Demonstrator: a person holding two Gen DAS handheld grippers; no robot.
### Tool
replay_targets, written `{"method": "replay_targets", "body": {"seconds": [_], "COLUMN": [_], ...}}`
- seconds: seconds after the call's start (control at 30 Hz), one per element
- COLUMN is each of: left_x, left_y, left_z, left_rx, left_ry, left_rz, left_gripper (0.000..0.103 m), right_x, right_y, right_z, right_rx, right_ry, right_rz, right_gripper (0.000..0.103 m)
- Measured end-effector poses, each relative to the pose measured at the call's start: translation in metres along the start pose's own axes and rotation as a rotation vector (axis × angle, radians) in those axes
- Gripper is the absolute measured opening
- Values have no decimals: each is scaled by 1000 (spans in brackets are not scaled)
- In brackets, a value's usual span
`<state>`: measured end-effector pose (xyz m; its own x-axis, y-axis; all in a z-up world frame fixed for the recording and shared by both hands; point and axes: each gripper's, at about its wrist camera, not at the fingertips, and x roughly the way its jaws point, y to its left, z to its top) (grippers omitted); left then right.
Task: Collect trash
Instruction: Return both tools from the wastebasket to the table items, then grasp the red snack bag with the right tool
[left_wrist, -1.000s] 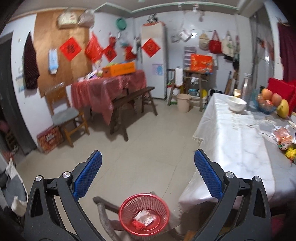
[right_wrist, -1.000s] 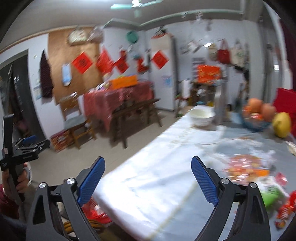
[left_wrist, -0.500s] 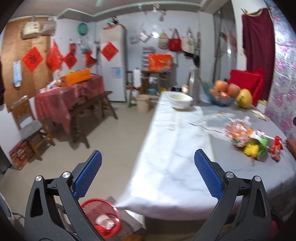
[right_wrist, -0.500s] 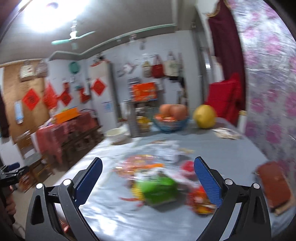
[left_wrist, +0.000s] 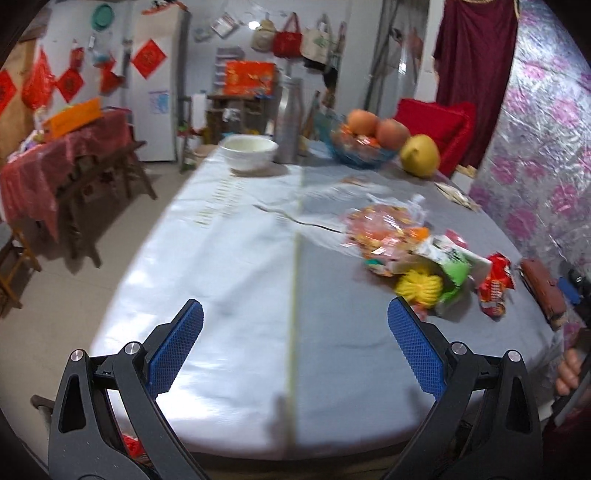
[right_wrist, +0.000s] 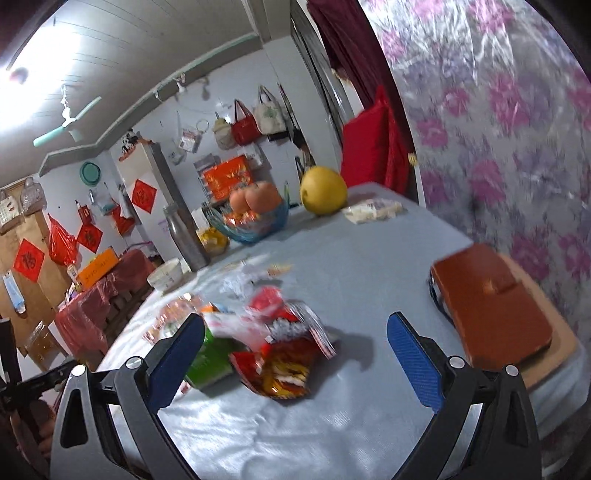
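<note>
The left claw (left_wrist: 294, 345) is hovering over the near edge of the table (left_wrist: 258, 295), its blue fingers (left_wrist: 177, 343) spread wide with nothing between them; the right claw (right_wrist: 295, 360) is likewise standing wide apart and empty, hanging just above the trash; the trash is lying as a loose heap of wrappers (left_wrist: 424, 254) on the pale tablecloth, toward the right side of the table; in the heap, a red snack bag (right_wrist: 284, 363) is sitting nearest the right claw, a green packet (right_wrist: 210, 360) is touching it on the left, and a yellow bundle (left_wrist: 419, 288) is resting against the packet; a brown wallet (right_wrist: 491, 310) is lying well apart on a board at the table's right edge; a white bowl (left_wrist: 248, 151), a fruit basket (left_wrist: 360, 149) and a yellow pomelo (left_wrist: 420, 156) are standing at the far end; a hand (left_wrist: 569, 373) is gripping the right claw's handle at the frame's edge.
</note>
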<state>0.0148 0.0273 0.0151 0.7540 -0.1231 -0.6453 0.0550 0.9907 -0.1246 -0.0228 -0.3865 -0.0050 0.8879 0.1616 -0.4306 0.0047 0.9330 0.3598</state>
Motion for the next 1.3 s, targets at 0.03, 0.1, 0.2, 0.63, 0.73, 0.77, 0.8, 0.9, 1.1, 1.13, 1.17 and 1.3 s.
{"method": "replay_targets", "body": {"seconds": [0.03,0.1,0.2,0.63,0.73,0.77,0.8,0.9,1.1,1.13,1.17,1.3], "left_x": [7,11,18,29,33,34,35,40,61,69,76,104], "left_y": [-9,-19,-31,-48,-58,-64,-69,-94,-139,-146,-152,-169], "left_z": [0,-5,-13,-16,-7,-4,-3,2,5,6,8,18], "left_rx": [15,32,47,98,105,113,122,177,278,285,290,276], "left_ry": [11,19,32,40,45,44,43,34,57,68,77,88], "left_rz": [-5,-9,-23,-17,-54,-70,-79,-119,-176,-183,-191,-196], "left_gripper": [96,96,96,96,96,96,96,96,96,96,96,96], "right_x": [0,10,30,83,64,61,57,57,67,67,68,67], "right_y": [1,1,9,32,25,22,19,12,0,-1,-3,-4], "right_z": [-4,-13,-24,-32,-27,-25,-25,-26,-34,-35,-35,-36], "right_rx": [1,10,3,-82,-87,-90,-92,-87,-48,-43,-38,-31], "right_ry": [12,61,133,204,142,132,121,127,170,171,170,171], "right_rz": [2,14,35,-50,-59,-65,-77,-92,-84,-80,-75,-66], "right_gripper": [97,97,97,45,45,45,46,48,53,55,55,56]}}
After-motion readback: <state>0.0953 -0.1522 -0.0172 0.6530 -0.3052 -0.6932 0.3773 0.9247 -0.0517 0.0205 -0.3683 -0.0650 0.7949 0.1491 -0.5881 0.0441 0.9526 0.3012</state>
